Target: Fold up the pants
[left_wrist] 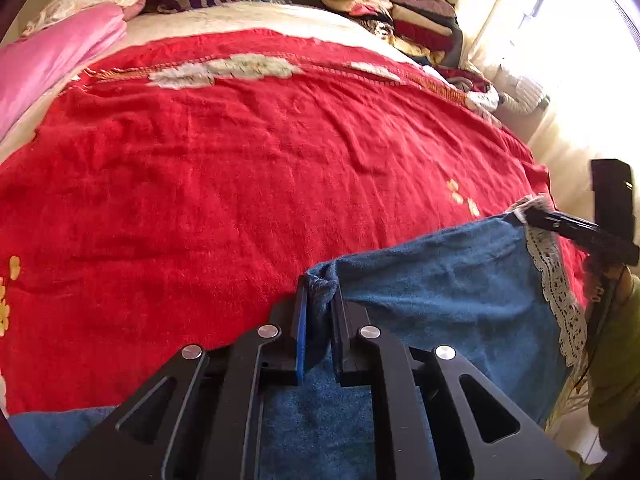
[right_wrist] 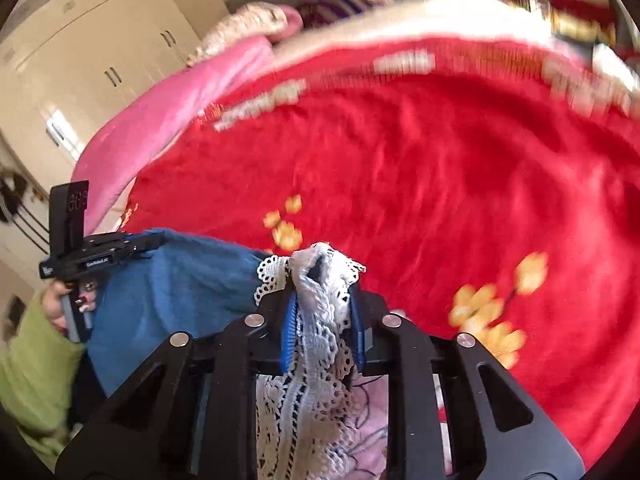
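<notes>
I see the blue pants [left_wrist: 440, 280] held up above the near edge of the bed, stretched between my two grippers, with a white lace trim [right_wrist: 320, 320] running along one side edge. My left gripper [left_wrist: 320, 304] is clenched on a bunched corner of the blue cloth, its pads pressed against the fabric. My right gripper [right_wrist: 322, 292] is clamped on the lace-trimmed corner, lace spilling down between the fingers. In the right wrist view I can see the left tool from the side, gripped by a hand [right_wrist: 60, 304] in a green sleeve [right_wrist: 32, 368]; a small white label on its body seems to read "GenRobot.AI", though it is tiny, and raised characters on the upright block above it are too dim for me to read. Under the pants lies a red blanket [left_wrist: 240, 160] with yellow flowers, covering the bed. A pink quilt [left_wrist: 48, 60] lies along its left edge, and stacked folded clothes [left_wrist: 392, 12] sit at the far right corner.
</notes>
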The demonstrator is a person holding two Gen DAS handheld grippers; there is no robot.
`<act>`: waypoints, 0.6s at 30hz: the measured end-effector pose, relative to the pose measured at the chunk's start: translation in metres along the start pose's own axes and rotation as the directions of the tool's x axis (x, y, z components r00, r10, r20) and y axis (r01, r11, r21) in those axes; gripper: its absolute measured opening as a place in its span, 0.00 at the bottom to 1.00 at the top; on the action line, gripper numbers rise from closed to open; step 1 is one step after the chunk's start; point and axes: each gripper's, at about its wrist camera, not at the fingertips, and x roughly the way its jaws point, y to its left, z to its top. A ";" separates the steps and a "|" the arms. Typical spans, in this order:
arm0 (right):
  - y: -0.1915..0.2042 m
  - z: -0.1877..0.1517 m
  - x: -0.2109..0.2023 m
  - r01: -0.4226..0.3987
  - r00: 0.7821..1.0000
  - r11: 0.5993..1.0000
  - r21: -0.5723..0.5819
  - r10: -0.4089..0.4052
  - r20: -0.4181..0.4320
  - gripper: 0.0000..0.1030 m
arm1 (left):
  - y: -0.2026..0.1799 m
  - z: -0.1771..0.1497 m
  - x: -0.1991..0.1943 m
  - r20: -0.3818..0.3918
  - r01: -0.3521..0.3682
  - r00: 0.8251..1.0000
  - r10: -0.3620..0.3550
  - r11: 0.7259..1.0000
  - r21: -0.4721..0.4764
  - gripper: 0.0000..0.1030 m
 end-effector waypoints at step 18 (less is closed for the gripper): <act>-0.004 -0.006 -0.029 0.135 0.989 0.991 -0.001 -0.135 0.062 0.48 | 0.012 -0.005 -0.033 0.081 -0.044 0.995 0.051 0.995 -0.092 0.42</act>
